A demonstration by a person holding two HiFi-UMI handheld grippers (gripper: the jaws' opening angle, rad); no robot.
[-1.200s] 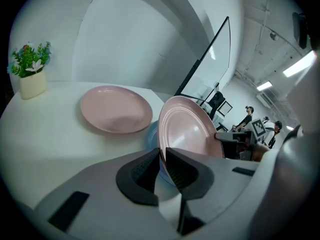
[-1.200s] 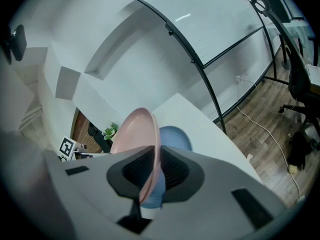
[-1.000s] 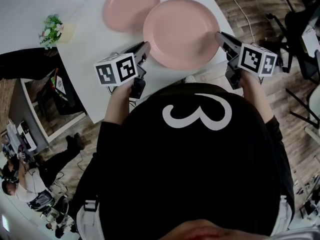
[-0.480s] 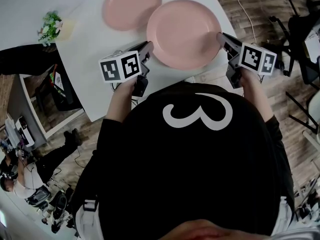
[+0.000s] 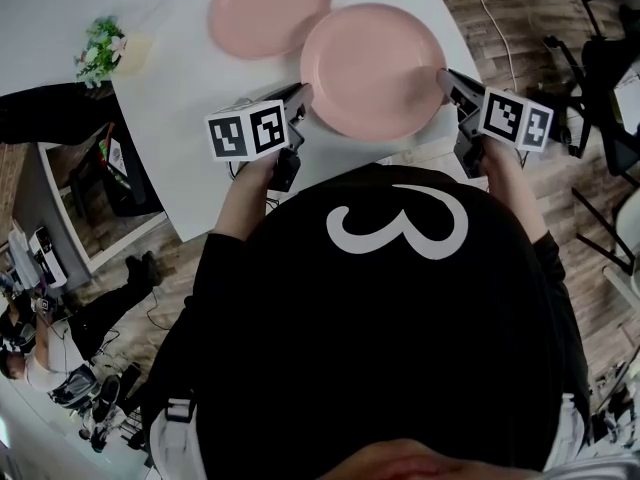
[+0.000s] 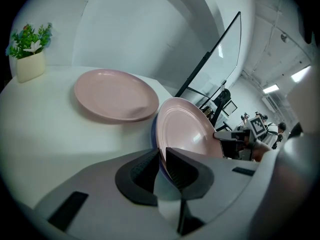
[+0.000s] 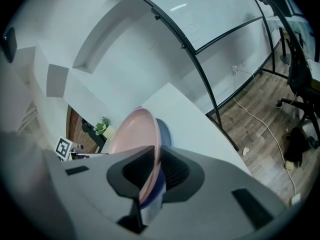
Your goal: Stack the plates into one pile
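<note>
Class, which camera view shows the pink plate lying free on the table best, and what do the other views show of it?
The left gripper view: the free plate lies nearly whole on the table. The head view shows it from above, cut by the frame's top edge. The right gripper view does not show it.

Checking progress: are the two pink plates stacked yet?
No, the gripped plate is beside the other plate, not atop it.

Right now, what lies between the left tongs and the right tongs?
The near pink plate: the head view shows the left tongs and right tongs clamped on its opposite rims.
</note>
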